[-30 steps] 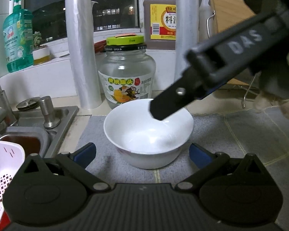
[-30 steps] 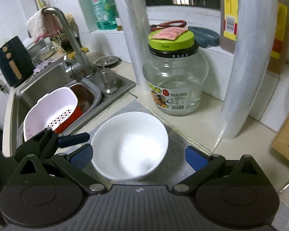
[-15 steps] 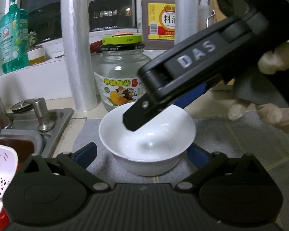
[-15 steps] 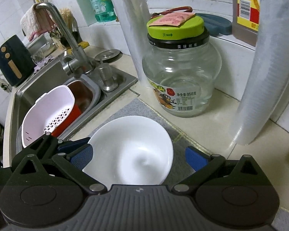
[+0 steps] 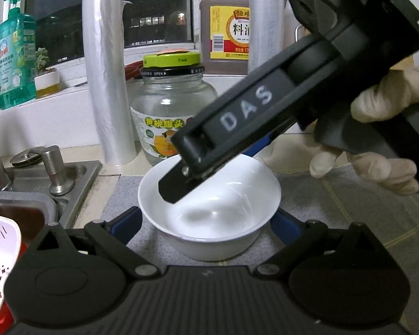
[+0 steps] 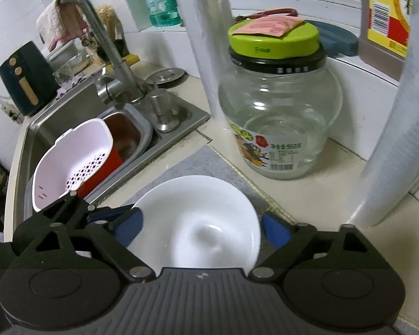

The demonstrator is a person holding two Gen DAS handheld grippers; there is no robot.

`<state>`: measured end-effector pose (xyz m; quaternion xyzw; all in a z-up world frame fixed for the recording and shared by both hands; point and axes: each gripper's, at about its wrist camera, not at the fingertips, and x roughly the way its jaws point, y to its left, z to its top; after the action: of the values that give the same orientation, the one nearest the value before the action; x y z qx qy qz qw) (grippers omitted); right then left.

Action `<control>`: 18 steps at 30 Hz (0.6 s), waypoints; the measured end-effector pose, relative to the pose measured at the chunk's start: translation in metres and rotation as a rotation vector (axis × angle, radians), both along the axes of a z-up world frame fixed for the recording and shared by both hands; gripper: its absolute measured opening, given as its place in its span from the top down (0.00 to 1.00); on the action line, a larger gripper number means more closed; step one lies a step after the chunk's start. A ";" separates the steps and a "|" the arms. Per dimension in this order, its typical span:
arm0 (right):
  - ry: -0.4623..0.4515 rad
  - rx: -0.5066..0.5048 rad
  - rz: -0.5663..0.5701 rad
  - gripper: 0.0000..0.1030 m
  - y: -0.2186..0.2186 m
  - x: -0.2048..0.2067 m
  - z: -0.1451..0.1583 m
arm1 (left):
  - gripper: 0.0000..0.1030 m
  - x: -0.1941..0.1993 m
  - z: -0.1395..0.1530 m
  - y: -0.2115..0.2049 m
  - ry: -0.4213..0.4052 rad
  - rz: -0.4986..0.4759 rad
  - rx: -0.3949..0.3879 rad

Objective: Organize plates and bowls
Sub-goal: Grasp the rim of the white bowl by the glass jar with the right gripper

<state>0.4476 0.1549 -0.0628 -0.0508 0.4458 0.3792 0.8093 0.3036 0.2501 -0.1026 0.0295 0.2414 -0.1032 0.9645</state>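
While the round white ceramic bowl (image 5: 209,209) sits upright on the grey woven mat (image 5: 335,203) on the surface, both of my jaws are gathered around it. My left jaws (image 5: 206,222) stand spread, one blue pad on either side of the bowl's lower wall; I cannot tell whether the pads touch it. My right jaws (image 6: 201,227) are spread as well, with the bowl (image 6: 198,223) lying between their blue pads and its rim close to each. From the left wrist view, the black body of my right tool, lettered DAS, slants down from the upper right, and its black tip hangs over the bowl's hollow near the far rim; a pale-gloved hand (image 5: 377,139) grips that tool.

Just behind the bowl stands a clear glass jar with a lime-green lid (image 5: 171,114), and a pink paper packet (image 6: 268,25) lies on that lid. A tall roll of clear plastic film (image 5: 106,78) stands upright left of the jar, near the mat's back corner. On the sill behind are a green pump bottle of dish soap (image 5: 12,61) and a large brown bottle with a yellow label (image 5: 226,25). To the left of the mat is the steel sink (image 6: 69,117), holding a white perforated plastic colander (image 6: 72,162) that rests against a red container (image 6: 106,167).
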 end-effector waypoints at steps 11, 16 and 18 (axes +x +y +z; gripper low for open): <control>-0.002 0.001 -0.002 0.16 -0.001 -0.001 -0.001 | 0.07 0.002 0.001 0.001 -0.001 -0.012 -0.004; -0.001 0.005 -0.003 0.16 -0.002 -0.004 0.002 | 0.07 0.000 0.003 -0.001 0.007 -0.011 0.002; -0.002 0.004 -0.002 0.16 -0.003 -0.007 0.004 | 0.07 -0.002 0.005 -0.001 0.010 -0.014 0.001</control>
<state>0.4405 0.1519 -0.0588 -0.0490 0.4442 0.3793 0.8102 0.3011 0.2489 -0.0976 0.0313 0.2461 -0.1099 0.9625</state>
